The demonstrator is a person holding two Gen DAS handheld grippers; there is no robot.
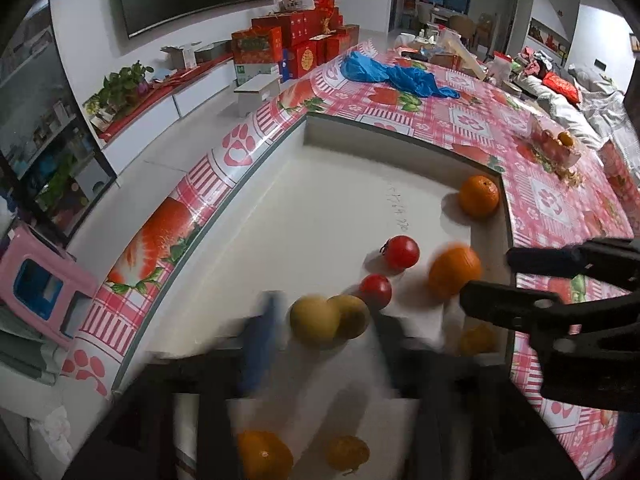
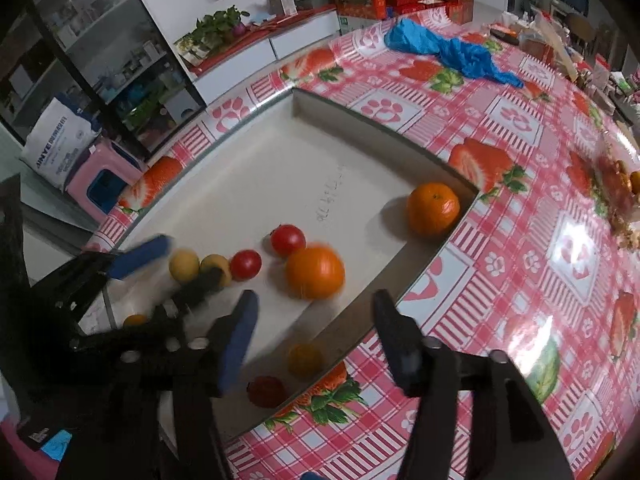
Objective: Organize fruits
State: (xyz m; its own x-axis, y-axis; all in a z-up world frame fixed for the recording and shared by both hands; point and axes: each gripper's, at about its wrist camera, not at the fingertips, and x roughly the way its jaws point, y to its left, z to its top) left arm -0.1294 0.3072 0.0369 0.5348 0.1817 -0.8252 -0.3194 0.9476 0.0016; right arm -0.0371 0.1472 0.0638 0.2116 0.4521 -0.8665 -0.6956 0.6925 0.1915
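Two grippers are over the white tray [image 2: 280, 152], both with fingers spread and holding nothing. Your right gripper [image 2: 316, 336] sits above the tray's near-right wall; just ahead of it lies a blurred orange [image 2: 315, 272], with two red tomatoes [image 2: 287, 240] beyond and to the left. Your left gripper [image 1: 326, 340] has two yellow fruits [image 1: 314, 320] between its fingertips, untouched. Farther ahead, a second orange [image 2: 433, 209] rests in the far corner.
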